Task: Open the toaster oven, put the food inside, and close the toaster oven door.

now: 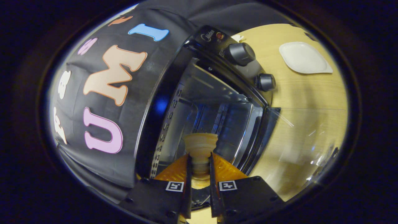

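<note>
Gripper (200,168): you're clamping both fingers on the narrow waist of the food, so it's closed on it and carrying it, not hanging free.

Food (201,144): looks like a tan pastry or bun-shaped piece, flared top poking out past the fingertips at 12 o'clock. Its long axis is running straight along your fingers, pointing into the oven.

Toaster oven (214,102): the whole view is rolled, so the cavity is sitting dead ahead at 12 o'clock, and the knobs (241,53) are swinging off toward 1 o'clock.

Door (267,137): it's hanging open, glass panel folding out toward 3 o'clock over the wooden table (311,99).

Key relation: the food's flared end is already heading into the mouth of the cavity, near the perforated left-hand wall at 10 o'clock. I'd say you're mid-insertion, so you're mostly needing a straight push, maybe nudging away from that wall.

White plate (303,58): sitting on the table well apart at 2 o'clock, beyond the knobs.

Still left, I reckon: setting the food down inside, backing out, then closing the door.
</note>
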